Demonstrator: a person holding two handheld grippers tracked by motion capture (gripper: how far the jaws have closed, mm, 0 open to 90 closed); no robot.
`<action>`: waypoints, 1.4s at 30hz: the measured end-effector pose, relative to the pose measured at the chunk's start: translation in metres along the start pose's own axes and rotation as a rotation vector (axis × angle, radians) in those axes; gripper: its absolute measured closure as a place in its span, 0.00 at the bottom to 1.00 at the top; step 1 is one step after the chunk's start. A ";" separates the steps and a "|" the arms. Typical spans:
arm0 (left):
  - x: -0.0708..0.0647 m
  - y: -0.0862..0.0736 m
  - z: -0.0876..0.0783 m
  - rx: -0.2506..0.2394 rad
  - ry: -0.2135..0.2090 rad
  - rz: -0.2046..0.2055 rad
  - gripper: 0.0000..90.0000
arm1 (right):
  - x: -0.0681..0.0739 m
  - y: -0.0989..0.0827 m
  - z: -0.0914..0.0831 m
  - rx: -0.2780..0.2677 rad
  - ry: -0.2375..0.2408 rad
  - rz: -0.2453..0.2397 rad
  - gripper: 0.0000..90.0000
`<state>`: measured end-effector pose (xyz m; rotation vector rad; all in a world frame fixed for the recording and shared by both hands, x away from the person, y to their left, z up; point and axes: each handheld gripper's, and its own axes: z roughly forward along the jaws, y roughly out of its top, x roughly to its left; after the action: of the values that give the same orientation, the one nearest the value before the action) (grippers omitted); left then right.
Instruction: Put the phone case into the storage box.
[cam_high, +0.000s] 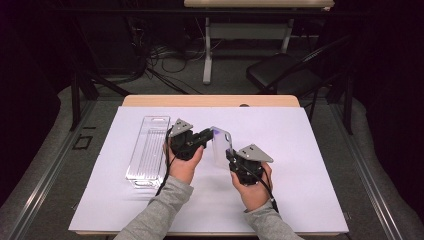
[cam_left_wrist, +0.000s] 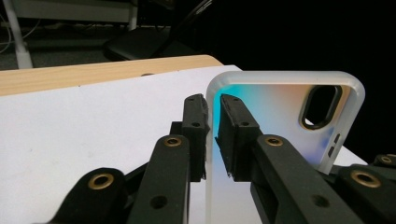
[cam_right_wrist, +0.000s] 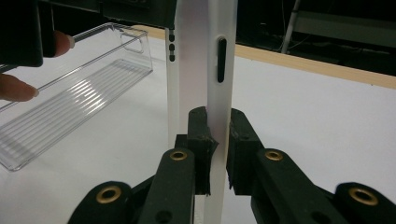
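A translucent phone case (cam_high: 221, 145) with a camera cutout is held upright above the white sheet, between both grippers. My left gripper (cam_high: 206, 134) comes in from the left and is shut on the case's upper edge. In the left gripper view the two jaws (cam_left_wrist: 212, 135) pinch the rim of the case (cam_left_wrist: 280, 107). My right gripper (cam_high: 231, 155) grips it from below and to the right. In the right gripper view its jaws (cam_right_wrist: 218, 140) are shut on the side wall of the case (cam_right_wrist: 219, 93), below the button slot.
A clear, ribbed plastic tray (cam_high: 147, 150) lies lengthwise on the white sheet (cam_high: 300, 150) to the left of my hands, seen too as the tray (cam_right_wrist: 70, 107) in the right gripper view. A black chair (cam_high: 285, 72) and cables are on the floor beyond the table.
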<state>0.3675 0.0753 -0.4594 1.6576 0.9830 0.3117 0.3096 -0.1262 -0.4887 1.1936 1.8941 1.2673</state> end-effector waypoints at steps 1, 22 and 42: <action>0.000 0.000 0.001 0.003 0.002 0.008 0.92 | 0.000 0.000 0.000 0.000 -0.001 0.002 0.91; -0.002 -0.002 0.003 -0.006 0.034 -0.034 0.98 | 0.001 -0.001 0.001 -0.001 -0.010 0.005 0.91; -0.007 -0.003 0.004 -0.014 0.064 -0.062 0.98 | 0.002 -0.003 0.002 -0.007 -0.019 0.007 0.91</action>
<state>0.3646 0.0670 -0.4617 1.6100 1.0752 0.3311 0.3091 -0.1239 -0.4917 1.2052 1.8719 1.2607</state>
